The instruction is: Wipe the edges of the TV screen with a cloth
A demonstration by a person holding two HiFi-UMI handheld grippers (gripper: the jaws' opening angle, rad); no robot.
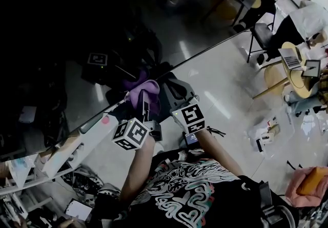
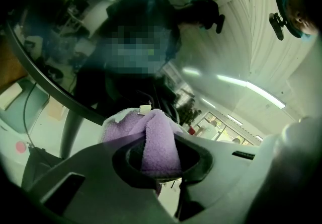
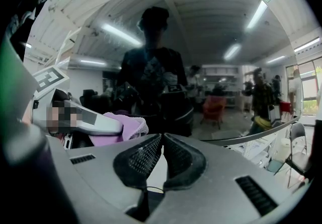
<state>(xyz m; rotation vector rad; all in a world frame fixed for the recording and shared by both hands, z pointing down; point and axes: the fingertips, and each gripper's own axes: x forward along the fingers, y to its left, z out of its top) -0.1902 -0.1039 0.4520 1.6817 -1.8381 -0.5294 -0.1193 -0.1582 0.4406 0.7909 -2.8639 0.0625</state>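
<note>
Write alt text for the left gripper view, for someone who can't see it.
The left tongs pinch a purple cloth in front of a glossy TV screen. The screen mirrors a person and ceiling lights.

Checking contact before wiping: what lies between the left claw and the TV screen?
The purple cloth, clamped in the left claw, as the left gripper view shows.

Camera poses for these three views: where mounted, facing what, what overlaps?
Head view: on the person's head, steeply down at the TV screen; forearms show.
Left gripper view: on the left gripper, facing the screen; jaws shut on the purple cloth.
Right gripper view: on the right gripper, facing the screen; jaws together, empty.
Shared: all three show the cloth.
</note>
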